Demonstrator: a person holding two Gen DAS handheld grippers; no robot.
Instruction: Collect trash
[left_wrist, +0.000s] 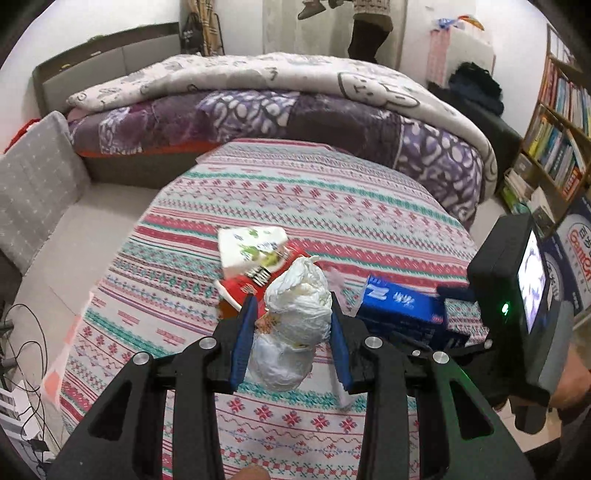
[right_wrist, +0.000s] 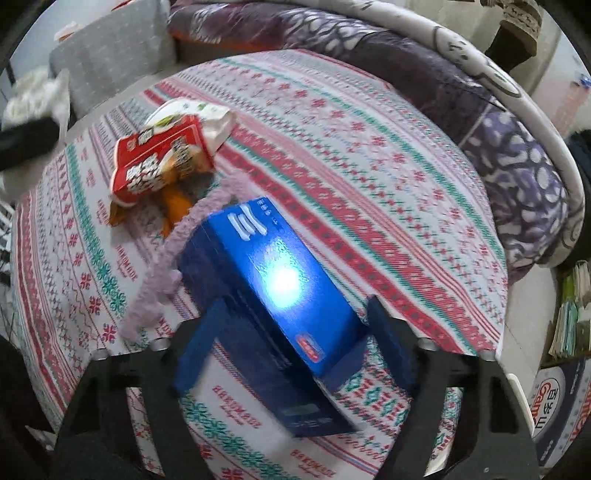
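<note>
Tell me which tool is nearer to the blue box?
Right. The right tool straddles the blue box, while the left tool, holding a crumpled white wad, stays beside it.

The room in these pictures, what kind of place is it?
Most likely a bedroom in a home. A bed piled with quilts stands behind the cloth-covered table, and a bookshelf full of books lines the side wall.

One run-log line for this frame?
left hand-held gripper: shut on crumpled white bag | right hand-held gripper: straddling blue box, contact unclear
</note>
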